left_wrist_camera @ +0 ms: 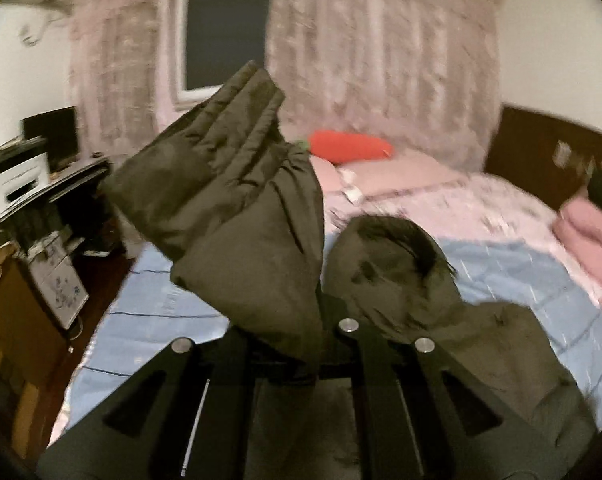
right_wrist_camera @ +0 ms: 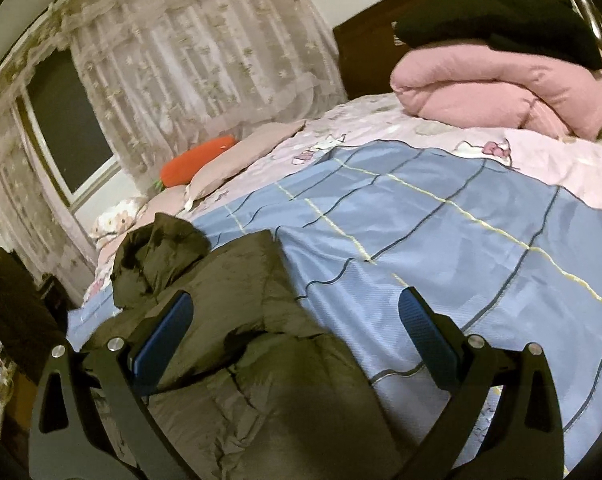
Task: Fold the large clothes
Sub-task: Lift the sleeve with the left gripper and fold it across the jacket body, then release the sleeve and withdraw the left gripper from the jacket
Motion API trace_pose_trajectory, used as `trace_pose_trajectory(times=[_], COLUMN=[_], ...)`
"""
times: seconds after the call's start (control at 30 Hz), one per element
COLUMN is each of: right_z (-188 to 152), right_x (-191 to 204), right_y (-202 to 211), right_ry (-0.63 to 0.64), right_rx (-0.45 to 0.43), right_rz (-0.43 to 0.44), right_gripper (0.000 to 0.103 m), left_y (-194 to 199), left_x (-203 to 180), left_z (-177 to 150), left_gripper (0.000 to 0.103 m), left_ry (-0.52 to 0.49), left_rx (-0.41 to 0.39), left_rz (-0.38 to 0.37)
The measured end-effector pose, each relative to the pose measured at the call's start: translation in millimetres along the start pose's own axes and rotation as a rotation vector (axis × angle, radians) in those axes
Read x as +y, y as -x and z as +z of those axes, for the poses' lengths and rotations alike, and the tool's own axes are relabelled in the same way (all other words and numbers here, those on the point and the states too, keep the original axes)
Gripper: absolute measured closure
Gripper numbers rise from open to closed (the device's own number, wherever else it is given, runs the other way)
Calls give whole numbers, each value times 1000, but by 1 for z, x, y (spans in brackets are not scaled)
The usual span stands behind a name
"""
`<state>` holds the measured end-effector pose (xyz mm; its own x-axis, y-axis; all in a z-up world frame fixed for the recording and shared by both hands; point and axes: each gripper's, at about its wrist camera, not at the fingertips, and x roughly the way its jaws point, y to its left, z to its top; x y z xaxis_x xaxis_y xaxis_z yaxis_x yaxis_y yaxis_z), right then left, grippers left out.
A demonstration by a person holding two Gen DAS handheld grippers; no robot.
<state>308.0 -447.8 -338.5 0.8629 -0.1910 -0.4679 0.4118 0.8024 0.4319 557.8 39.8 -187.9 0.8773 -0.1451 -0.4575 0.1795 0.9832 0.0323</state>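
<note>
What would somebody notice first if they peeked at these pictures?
Probably the puffy dark olive jacket sleeve sticking up in the air, pinched in the left claw, with the rest of the padded jacket spread over the blue checked blanket. Next, the bright orange carrot-shaped plush pillow by the lace curtain, and the folded pink quilt at the dark wooden headboard. The right claw is open above the jacket.

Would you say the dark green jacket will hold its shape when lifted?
Probably not: the sleeve pinched in the left gripper bends and droops. The jacket looks puffy, so likely light for its bulk. Its sheen suggests slippery fabric.
</note>
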Motion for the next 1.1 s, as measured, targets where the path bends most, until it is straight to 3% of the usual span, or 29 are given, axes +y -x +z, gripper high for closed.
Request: trace_pose_trajectory(times=[0.27,0.37,0.4,0.43,0.47,0.5,0.53,0.6,0.7,0.8,0.83,0.93,1.1], right_z=[8,11,12,13,13,14,14,15,16,14,13,6,-8], right_x=[-25,-31,-32,-33,-33,-33,-33,-32,-30,-24,-20,1,43], right_y=[5,5,5,5,5,6,5,4,3,2,2,4,16], right_ry=[-40,-57,-54,-47,-43,-35,-29,-16,-4,6,20,97,245], right_rx=[-4,1,1,0,-2,-7,-7,-6,-6,0,1,-8,-47], right_rz=[-22,-22,-22,-21,-20,-19,-18,-16,-12,1,6,30,72], right_gripper=[1,1,1,1,1,1,1,1,1,1,1,1,1], left_y=[-56,-74,-79,-84,-87,-87,-87,-82,-59,-22,-11,37,109], left_x=[-93,-124,-132,-144,-152,-163,-172,-192,-196,-186,-184,-161,-128], left_z=[-42,-66,-75,-84,-90,-96,-101,-107,-115,-122,-125,-141,-171], left_gripper=[98,92,80,58,44,21,14,14,13,5,4,2,2], left_ry=[-41,-47,-44,-39,-39,-45,-55,-58,47,136,151,161,68], left_rx=[119,169,186,202,205,207,207,217,219,191,185,147,31], left_rz=[-88,-110,-122,-155,-178,-202,-227,-283,-379,-412,-407,-283,55])
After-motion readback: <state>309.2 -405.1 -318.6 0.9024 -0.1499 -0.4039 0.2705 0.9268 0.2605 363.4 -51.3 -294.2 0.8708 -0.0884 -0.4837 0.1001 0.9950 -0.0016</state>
